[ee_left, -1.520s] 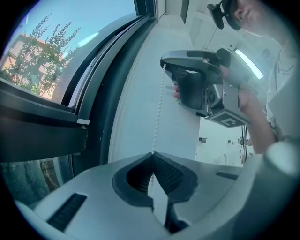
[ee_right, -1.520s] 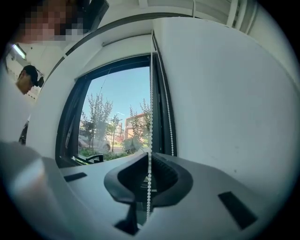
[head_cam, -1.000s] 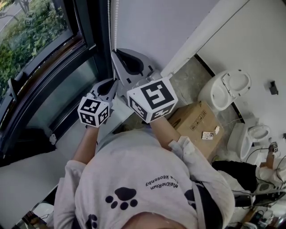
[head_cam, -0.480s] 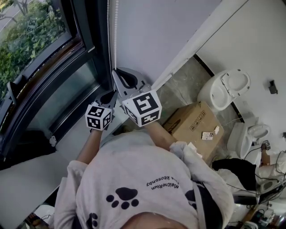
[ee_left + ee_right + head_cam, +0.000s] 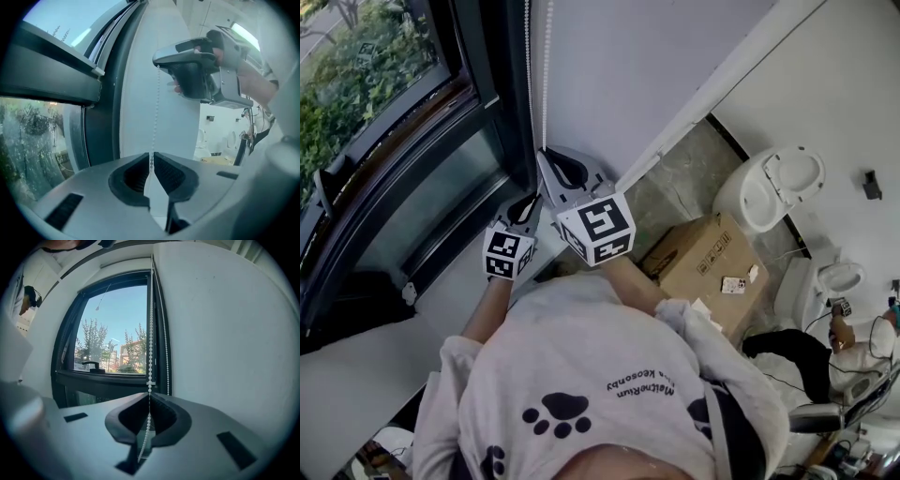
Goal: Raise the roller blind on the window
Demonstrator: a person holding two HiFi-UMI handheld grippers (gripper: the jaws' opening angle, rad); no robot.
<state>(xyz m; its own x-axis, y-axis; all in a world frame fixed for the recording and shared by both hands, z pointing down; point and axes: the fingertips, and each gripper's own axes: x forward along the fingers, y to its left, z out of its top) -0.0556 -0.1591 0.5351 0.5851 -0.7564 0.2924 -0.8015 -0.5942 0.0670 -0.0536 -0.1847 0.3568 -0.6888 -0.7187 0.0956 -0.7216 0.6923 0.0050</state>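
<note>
The white bead chain [image 5: 546, 84] of the blind hangs in two strands beside the dark window frame [image 5: 502, 103]. My right gripper [image 5: 544, 155] is shut on one strand; in the right gripper view the chain [image 5: 150, 357] runs down into the jaws and dangles out below them. My left gripper [image 5: 531, 200] sits just below and left of it. Its jaws have just been opening: the chain [image 5: 154, 108] still passes between the fingertips [image 5: 146, 161] with a thin gap either side. The right gripper [image 5: 158, 60] shows above it. No blind fabric covers the glass.
A white wall [image 5: 656, 56] runs right of the chain. On the floor below stand a cardboard box [image 5: 703, 258] and two white toilets [image 5: 773, 187] [image 5: 825, 281]. A pale sill [image 5: 356, 375] lies under the window. A black window handle [image 5: 91, 364] sits left of the chain.
Both grippers have come down along the chain, keeping the right above the left. The left gripper's jaws have parted slightly around the chain.
</note>
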